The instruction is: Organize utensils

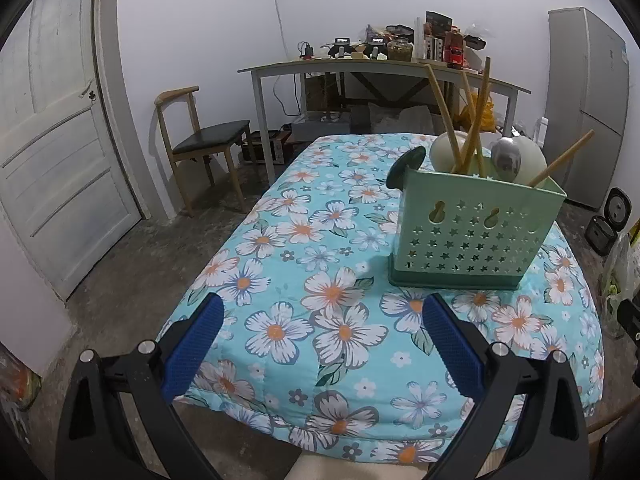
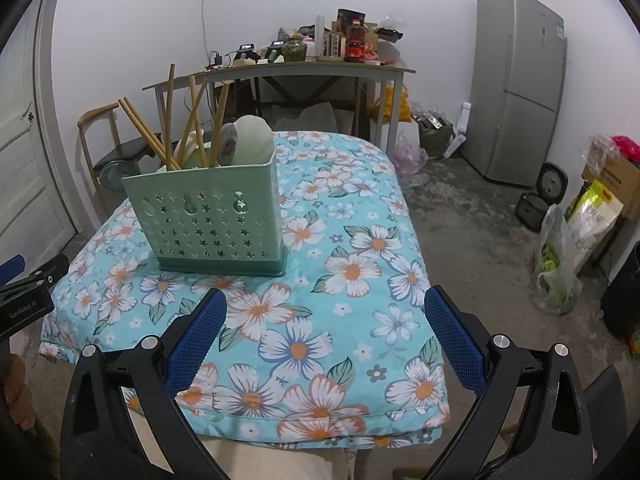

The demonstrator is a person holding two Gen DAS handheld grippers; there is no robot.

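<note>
The green utensil holder (image 1: 476, 232) stands upright on the flowered tabletop (image 1: 304, 320), already bristling with chopsticks (image 1: 476, 120) and spoons (image 1: 506, 156), handles or bowls pointing up. Both grippers hover at the near edge, jaws spread wide and holding nothing. From the left gripper (image 1: 324, 344) the holder lies ahead and to the right; from the right gripper (image 2: 326, 340) it lies ahead and to the left (image 2: 208, 224). Neither looks clearly nearer, and no loose utensil shows on the cloth.
</note>
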